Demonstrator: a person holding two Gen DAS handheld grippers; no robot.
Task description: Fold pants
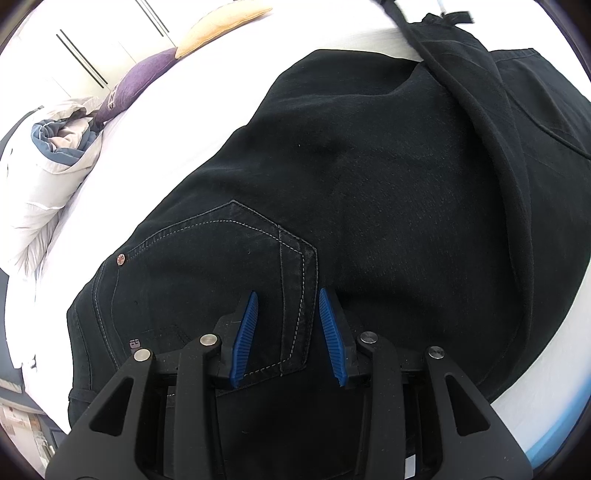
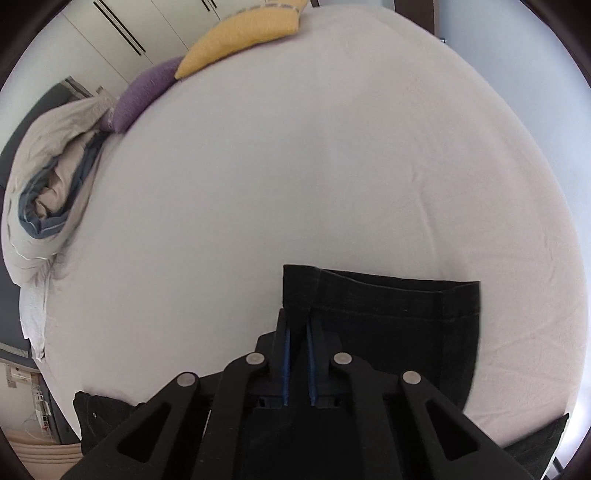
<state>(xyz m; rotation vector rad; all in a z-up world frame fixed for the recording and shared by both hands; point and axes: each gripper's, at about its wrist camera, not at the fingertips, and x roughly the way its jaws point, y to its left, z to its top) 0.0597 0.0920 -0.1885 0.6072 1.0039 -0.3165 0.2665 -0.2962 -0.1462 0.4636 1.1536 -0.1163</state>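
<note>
Black pants [image 1: 369, 192] lie spread on a white bed [image 1: 192, 122], back pocket [image 1: 229, 266] facing up. My left gripper [image 1: 286, 295] is open just above the pocket's edge, blue pads apart, holding nothing. In the right wrist view my right gripper [image 2: 297, 325] is shut on the hem of a black pant leg [image 2: 388, 314], lifted above the bed [image 2: 295, 166]. In the left wrist view a raised leg section [image 1: 461, 74] hangs down over the pants at the upper right.
A purple pillow [image 2: 147, 92] and a yellow pillow [image 2: 240, 37] lie at the bed's far side. A crumpled white and blue duvet [image 2: 48, 184] is heaped at the left. White wardrobe doors [image 2: 122, 22] stand behind.
</note>
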